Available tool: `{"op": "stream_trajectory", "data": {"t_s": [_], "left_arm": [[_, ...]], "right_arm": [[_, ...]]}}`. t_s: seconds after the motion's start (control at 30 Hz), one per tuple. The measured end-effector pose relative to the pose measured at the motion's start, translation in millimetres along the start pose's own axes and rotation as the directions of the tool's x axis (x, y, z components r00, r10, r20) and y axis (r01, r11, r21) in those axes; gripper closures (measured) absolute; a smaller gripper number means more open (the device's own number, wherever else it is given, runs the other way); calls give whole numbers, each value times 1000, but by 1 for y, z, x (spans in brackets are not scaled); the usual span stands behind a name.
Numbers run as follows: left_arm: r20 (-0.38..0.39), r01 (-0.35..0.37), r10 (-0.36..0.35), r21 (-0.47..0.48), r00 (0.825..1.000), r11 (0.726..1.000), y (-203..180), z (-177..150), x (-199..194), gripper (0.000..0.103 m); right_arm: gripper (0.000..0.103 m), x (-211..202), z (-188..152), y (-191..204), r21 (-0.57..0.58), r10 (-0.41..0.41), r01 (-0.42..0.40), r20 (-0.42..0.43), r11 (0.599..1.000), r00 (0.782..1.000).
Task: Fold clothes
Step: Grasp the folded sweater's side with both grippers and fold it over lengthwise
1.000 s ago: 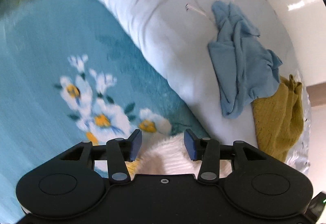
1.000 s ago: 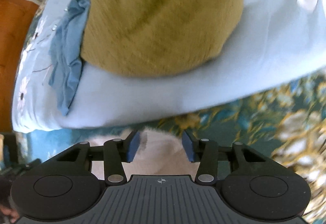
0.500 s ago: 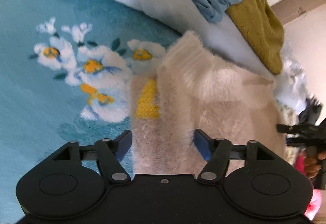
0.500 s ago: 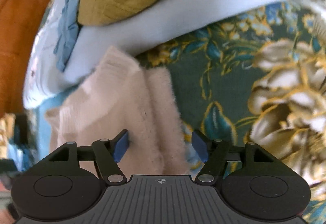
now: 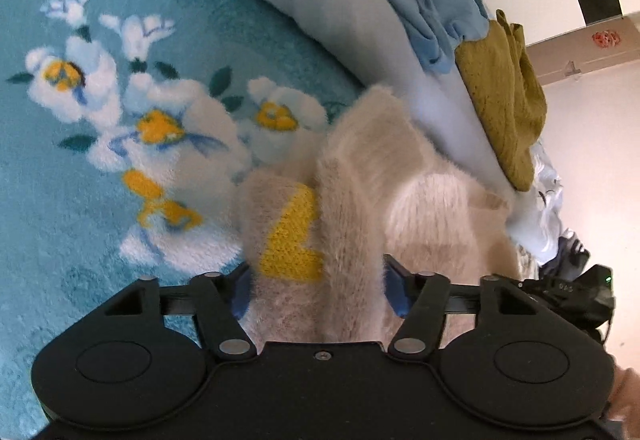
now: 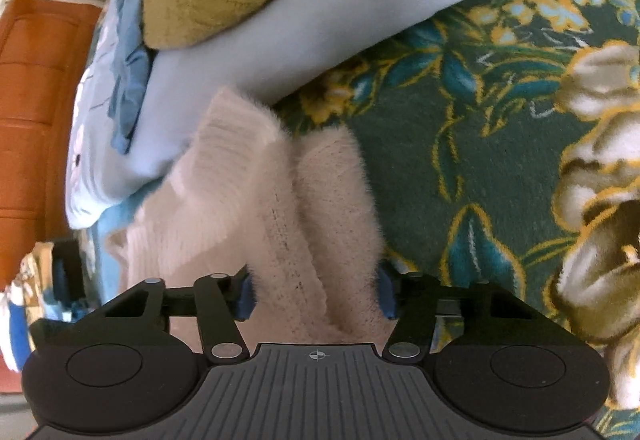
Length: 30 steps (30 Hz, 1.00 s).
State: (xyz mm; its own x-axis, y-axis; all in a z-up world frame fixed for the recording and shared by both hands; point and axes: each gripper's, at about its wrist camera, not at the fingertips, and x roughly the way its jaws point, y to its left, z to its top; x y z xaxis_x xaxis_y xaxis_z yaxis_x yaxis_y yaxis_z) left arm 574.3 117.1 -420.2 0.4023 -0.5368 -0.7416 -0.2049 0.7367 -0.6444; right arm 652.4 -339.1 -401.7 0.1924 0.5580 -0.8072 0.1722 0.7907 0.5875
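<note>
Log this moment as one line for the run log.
left gripper: open over cream sweater | right gripper: open over it | sweater partly folded on blanket

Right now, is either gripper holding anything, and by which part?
Nothing is held. Both the left gripper and right gripper are open, straddling the fuzzy cream sweater.

Bright daylight, mild blur, fisheye-bent edges.

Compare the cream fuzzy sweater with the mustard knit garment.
The cream fuzzy sweater lies low on the floral blanket, between the open jaws of the left tool and right tool; the mustard knit garment sits higher, on the pale blue bedding, untouched. The sweater is long-haired with a yellow patch; the mustard one shows a plain, coarser knit. Both are knitwear.
</note>
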Motion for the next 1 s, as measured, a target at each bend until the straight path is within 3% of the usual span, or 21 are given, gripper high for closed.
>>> {"op": "stream_trajectory", "data": {"t_s": [0.27,0.4,0.6,0.7,0.83,1.0], "left_arm": [[77,-79,81,-27,994,997,-24,-14,-21,66],[86,-75,77,-27,993,997,-39,-20,-43,68],[90,-87,90,-33,992,996,-53,-33,-99,69],[106,-85,88,-33,990,996,-44,-38,-134,69],[104,-92,98,-65,990,994,-16,-70,-167,68],[91,-122,133,-121,987,985,26,-106,-170,68]], "right_arm": [[69,-17,-8,32,-59,-89,91,28,994,996],[70,-35,-18,50,-85,-58,62,46,994,997],[71,-56,-51,82,-154,-18,19,6,988,1000],[71,-60,-74,92,-162,16,-20,-23,987,1000],[71,-49,-106,93,-164,29,-42,-82,986,996],[71,-12,-130,82,-146,-40,20,-137,989,990]]}}
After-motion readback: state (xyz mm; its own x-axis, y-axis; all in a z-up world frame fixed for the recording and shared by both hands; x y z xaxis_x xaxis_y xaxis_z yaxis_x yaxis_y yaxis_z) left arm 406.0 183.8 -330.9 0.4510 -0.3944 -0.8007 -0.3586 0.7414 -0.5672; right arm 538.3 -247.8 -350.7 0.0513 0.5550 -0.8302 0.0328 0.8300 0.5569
